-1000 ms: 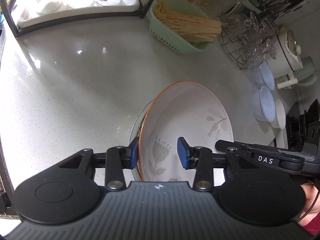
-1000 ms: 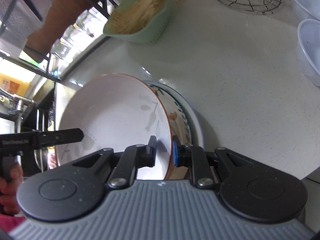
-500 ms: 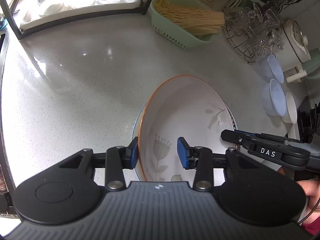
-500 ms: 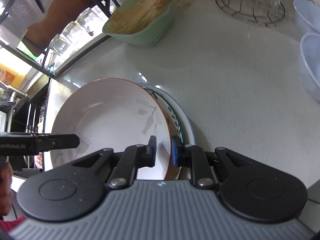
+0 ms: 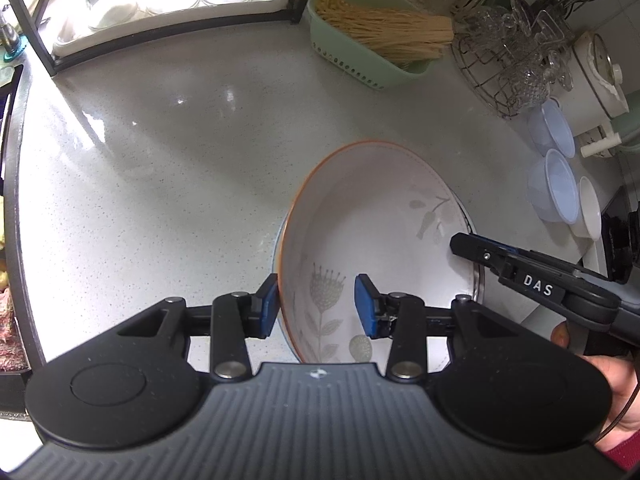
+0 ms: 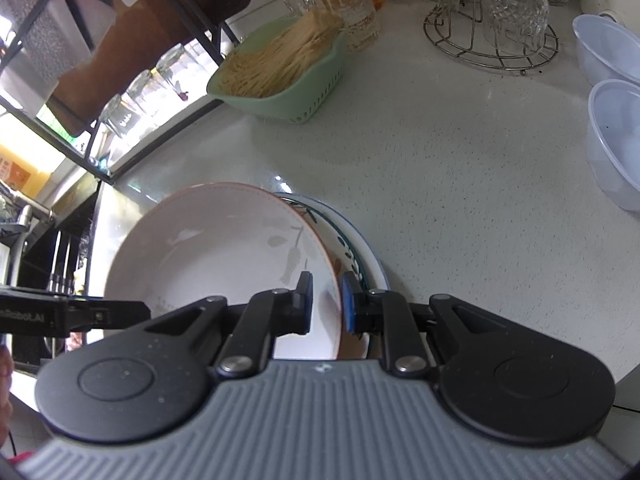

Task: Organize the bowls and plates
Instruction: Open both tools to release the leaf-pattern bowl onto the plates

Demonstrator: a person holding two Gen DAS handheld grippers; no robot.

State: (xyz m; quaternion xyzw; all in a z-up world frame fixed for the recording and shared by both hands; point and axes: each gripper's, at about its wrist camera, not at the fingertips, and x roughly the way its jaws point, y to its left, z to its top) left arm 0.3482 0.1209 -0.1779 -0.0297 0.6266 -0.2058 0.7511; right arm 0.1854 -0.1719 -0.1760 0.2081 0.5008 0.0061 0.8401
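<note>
A white deep plate (image 5: 380, 220) with an orange rim and a flower print hangs tilted over a stack of plates on the counter. My left gripper (image 5: 317, 307) is shut on its near left rim, one pad outside and one inside the plate. My right gripper (image 6: 327, 304) is shut on the opposite rim of the same plate (image 6: 208, 248). Under it lie a leaf-patterned plate (image 6: 344, 248) and a blue-rimmed plate (image 6: 374, 268). One finger of the right gripper (image 5: 492, 256) shows in the left wrist view. A finger of the left gripper (image 6: 100, 314) shows in the right wrist view.
At the back of the speckled counter (image 5: 160, 160) stand a green basket of chopsticks (image 5: 360, 52), a wire rack of glasses (image 5: 508, 68) and a black shelf with glasses (image 5: 172, 0). Translucent plastic bowls (image 5: 554, 188) sit at the right. A person's hand holds the right gripper.
Both grippers keep their hold on the orange-rimmed plate. The right gripper has tilted, and both views now take in more of the counter's back.
</note>
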